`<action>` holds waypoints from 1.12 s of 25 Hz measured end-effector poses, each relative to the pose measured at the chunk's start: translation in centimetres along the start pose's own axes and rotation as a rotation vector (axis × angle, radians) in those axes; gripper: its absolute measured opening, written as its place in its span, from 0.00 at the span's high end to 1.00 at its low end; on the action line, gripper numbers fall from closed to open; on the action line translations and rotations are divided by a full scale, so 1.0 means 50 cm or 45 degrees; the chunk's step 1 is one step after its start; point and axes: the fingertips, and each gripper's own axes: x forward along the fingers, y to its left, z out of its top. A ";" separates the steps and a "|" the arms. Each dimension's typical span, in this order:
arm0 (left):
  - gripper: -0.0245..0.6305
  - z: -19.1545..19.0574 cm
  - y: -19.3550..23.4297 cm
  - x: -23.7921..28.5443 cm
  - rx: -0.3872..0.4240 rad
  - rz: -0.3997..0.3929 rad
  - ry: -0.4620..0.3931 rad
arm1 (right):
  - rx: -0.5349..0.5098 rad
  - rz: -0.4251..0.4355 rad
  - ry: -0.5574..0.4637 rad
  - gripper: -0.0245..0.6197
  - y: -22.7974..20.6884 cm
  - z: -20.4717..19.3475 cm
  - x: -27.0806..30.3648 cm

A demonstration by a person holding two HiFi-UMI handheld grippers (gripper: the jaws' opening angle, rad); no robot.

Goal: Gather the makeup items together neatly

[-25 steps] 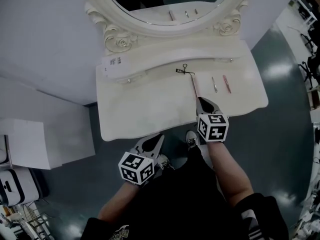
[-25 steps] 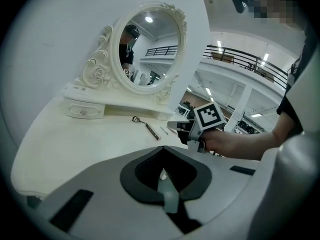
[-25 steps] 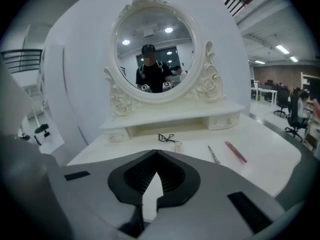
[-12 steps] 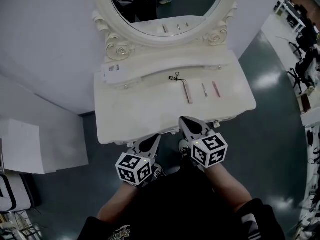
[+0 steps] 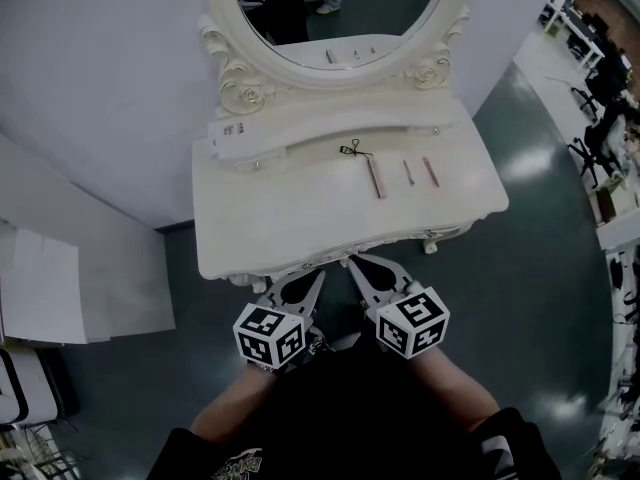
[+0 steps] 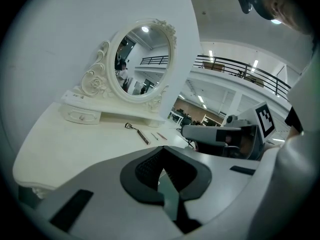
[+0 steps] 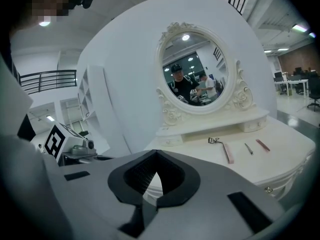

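Makeup items: we see three slim pieces lying in a row on the right half of the tabletop, near one another but apart.
Eyelash curler [image 5: 372,171]: leftmost; a black wire loop head points toward the mirror, with a long, flat, pale pink handle.
Metal tool [image 5: 409,173]: middle; short, thin and silvery, too small for us to name.
Pink stick [image 5: 430,172]: rightmost; narrow, flat, dusty pink.
Dressing table [image 5: 270,223]: cream and matte, with a wavy front edge and a raised back shelf holding small knobbed drawers.
Mirror [image 5: 340,8]: oval glass in a carved frame with rose scrollwork.
Label card [image 5: 232,134]: white, printed, on the shelf's left end.
Left gripper [image 5: 318,275]: grey plastic shell and black ribbed pads; we read its jaws as closed tip to tip with nothing between, just short of the table's front edge and well apart from the items.
Right gripper [image 5: 352,262]: same build; jaws pressed together, empty, just beside the left one.
Floor [image 5: 540,228]: dark, glossy, mirroring ceiling lights.
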 end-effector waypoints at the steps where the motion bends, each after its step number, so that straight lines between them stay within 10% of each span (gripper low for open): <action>1: 0.95 -0.004 -0.003 -0.003 0.004 -0.006 0.004 | 0.001 -0.004 -0.002 0.92 0.005 -0.005 -0.004; 28: 0.95 0.004 -0.004 -0.003 0.029 0.026 0.004 | -0.021 0.006 -0.010 0.92 -0.012 0.012 0.004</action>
